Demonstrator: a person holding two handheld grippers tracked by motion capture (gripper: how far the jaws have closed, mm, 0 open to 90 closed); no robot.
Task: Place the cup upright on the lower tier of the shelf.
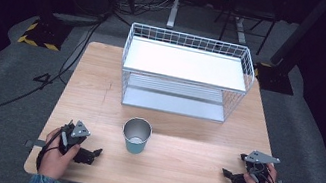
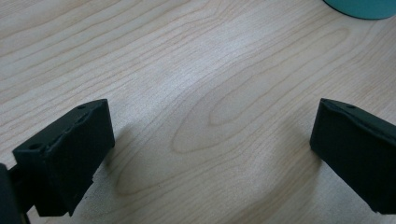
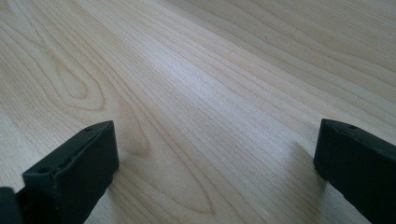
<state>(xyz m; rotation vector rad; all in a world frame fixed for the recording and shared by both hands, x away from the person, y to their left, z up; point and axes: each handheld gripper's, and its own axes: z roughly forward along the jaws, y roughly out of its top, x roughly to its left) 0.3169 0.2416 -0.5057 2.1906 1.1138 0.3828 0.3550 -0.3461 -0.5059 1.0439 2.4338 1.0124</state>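
Grippers rest apart on my bench.
Left gripper (image 1: pixel 89 154) and right gripper (image 1: pixel 232 177) gape empty; cup (image 1: pixel 136 135) stands centre frame.

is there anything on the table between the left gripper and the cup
Nothing visible. The left gripper rests open on the table, and only bare wood lies between it and the upright teal cup just to its right. In the left gripper view the cup's base sits beyond the open jaws.

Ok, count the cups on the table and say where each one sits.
1. The cup stands upright on the table, in front of the wire shelf rack, nearer the left gripper than the right gripper. None seems hidden.
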